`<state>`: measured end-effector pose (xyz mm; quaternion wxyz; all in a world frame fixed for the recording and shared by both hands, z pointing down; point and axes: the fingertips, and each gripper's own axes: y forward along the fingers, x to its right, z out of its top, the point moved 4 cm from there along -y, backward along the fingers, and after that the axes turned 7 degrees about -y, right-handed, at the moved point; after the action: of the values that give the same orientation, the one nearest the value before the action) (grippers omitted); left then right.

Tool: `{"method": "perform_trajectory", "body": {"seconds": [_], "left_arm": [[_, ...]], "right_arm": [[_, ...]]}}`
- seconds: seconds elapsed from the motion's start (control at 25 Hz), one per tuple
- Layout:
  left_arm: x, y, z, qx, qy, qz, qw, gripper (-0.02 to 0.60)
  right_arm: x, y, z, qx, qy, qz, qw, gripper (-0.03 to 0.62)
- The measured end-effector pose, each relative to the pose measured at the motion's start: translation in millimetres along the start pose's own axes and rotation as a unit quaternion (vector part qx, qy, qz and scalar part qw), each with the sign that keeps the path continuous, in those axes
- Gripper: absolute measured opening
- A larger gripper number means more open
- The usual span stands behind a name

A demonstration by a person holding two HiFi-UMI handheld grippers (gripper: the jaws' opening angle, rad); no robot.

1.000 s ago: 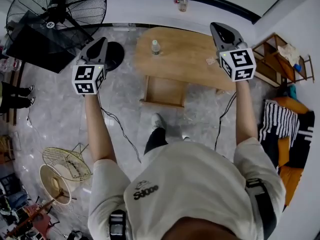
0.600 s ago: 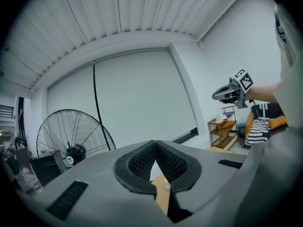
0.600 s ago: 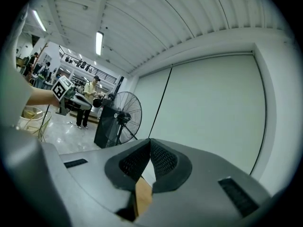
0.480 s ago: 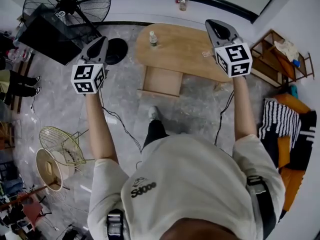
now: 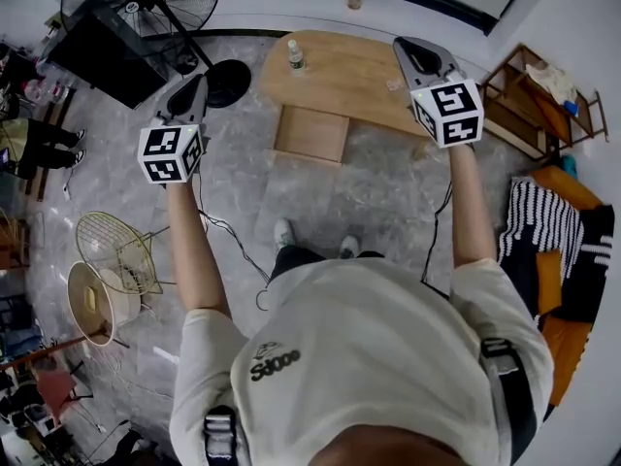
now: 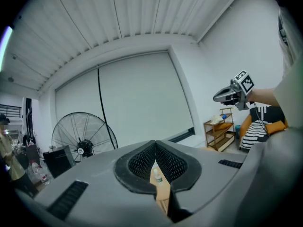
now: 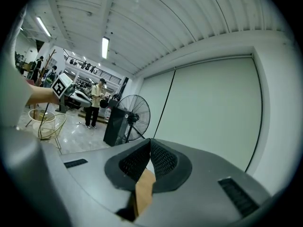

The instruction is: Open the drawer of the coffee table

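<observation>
Stretching out ahead, both arms hold the left gripper and right gripper nearly level. Both pairs of jaws are pressed together on nothing. Below them, the drawer stands pulled out of the coffee table.

Pale short-sleeved T-shirt, dark trousers, pale shoes.
Small dark print near the shirt's left shoulder; dark buckled straps at both shoulders. Smooth grey left gripper and right gripper, each with a white cube of black square markers, black ribbed pads and a thin black cable.
</observation>
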<state>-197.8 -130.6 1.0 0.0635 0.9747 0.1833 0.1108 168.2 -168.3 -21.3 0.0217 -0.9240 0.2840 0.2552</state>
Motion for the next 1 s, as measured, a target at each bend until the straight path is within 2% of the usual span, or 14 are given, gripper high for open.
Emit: {"method": "perform_trajectory", "body": {"seconds": [0.28,0.68,1.0], "left_arm": [[-11,-37,5,0.018,0.009,-0.016,0.9997,0.018],[-53,-94,-11,0.017,0.026,-0.056,0.9979,0.018],[-102,-150,-24,0.049,0.003,-0.044,0.9978,0.019]], "right_arm": [[-34,-18,26,-0.014,-0.023,-0.025,0.999,0.006],[-115,-21,81,-0.016,-0.008,-0.056,0.998,0.006],[-180,-10,114,-0.011,-0.009,-0.047,0.999,0.006]]}}
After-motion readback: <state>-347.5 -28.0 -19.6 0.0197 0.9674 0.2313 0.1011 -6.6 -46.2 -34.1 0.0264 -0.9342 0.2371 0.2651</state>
